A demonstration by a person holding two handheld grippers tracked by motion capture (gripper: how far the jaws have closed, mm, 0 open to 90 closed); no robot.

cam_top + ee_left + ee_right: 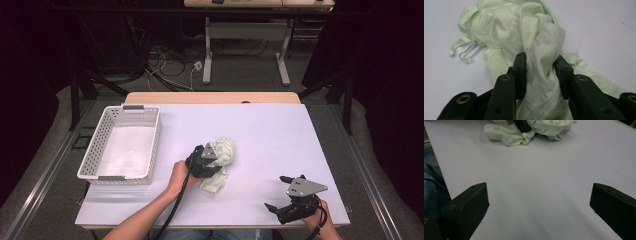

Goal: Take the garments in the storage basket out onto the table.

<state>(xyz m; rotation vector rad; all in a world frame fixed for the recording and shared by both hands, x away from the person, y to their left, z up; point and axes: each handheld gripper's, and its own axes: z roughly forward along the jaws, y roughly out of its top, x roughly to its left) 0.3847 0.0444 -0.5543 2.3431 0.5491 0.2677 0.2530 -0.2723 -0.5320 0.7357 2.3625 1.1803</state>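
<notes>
The surface is carrying a white basket off to the far left of the left tongs, and a crumpled pale green garment is lying right under and just beyond those tongs, well apart from the right tongs, which are resting near the front edge.

The left tongs are closing on a raised fold of the garment; cloth is bunching between the jaws, so they are gripping it, though the jaws are not fully together. The right tongs are standing wide open over bare surface, holding nothing.

To my eye the step in hand is taking hold of the garment for a lift, likely toward the basket. Doing it well is a matter of pinching a thick enough fold, since a thin single layer could slip out, then rising straight until the trailing cloth is clearing the surface before swinging left. The loose straps are dangling to the left of the jaws and could be catching on the basket rim.

The garment is too bunched to be pointing anywhere firmly, but its heap is running longest from just beyond the left tongs back toward the person, with a tail of cloth trailing at the near end.
</notes>
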